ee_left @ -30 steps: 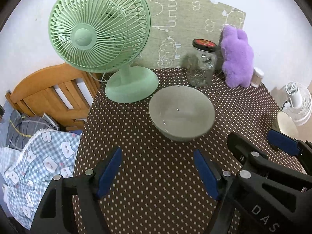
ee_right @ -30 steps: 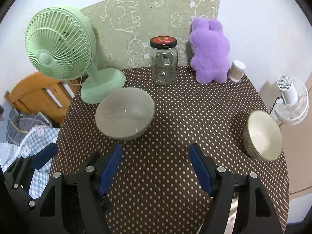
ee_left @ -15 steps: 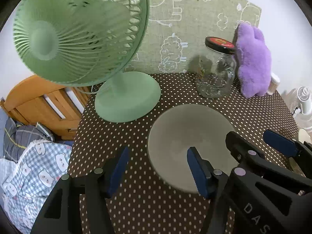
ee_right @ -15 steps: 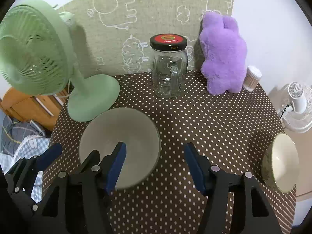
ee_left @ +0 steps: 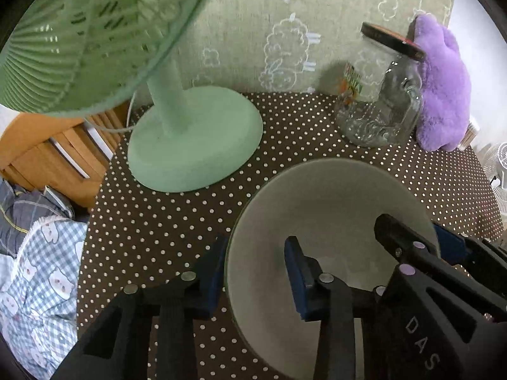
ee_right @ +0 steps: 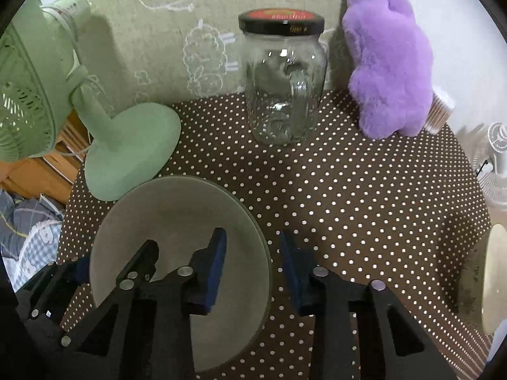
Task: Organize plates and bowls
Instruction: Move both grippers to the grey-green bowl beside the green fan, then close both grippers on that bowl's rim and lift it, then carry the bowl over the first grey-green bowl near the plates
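- Grey-green bowl (ee_left: 332, 209) in lower centre of left view, on dotted tablecloth (ee_left: 158, 221).
- Left gripper (ee_left: 256, 272) straddling near-left rim, jaws closing, pads not yet pressing.
- Right gripper (ee_right: 253, 262) straddling right rim, jaws closing, unclenched.
- Second bowl (ee_right: 494, 278) at right edge.

Two grippers closing on one grey bowl's rim

The right gripper (ee_right: 252, 261) straddles the near right rim of the grey bowl (ee_right: 171, 209); the left gripper (ee_right: 117, 261) straddles its left rim. Behind stand a green fan (ee_right: 126, 148), glass jar (ee_right: 283, 85) and purple plush toy (ee_right: 388, 60) on the dotted tablecloth (ee_right: 364, 190).
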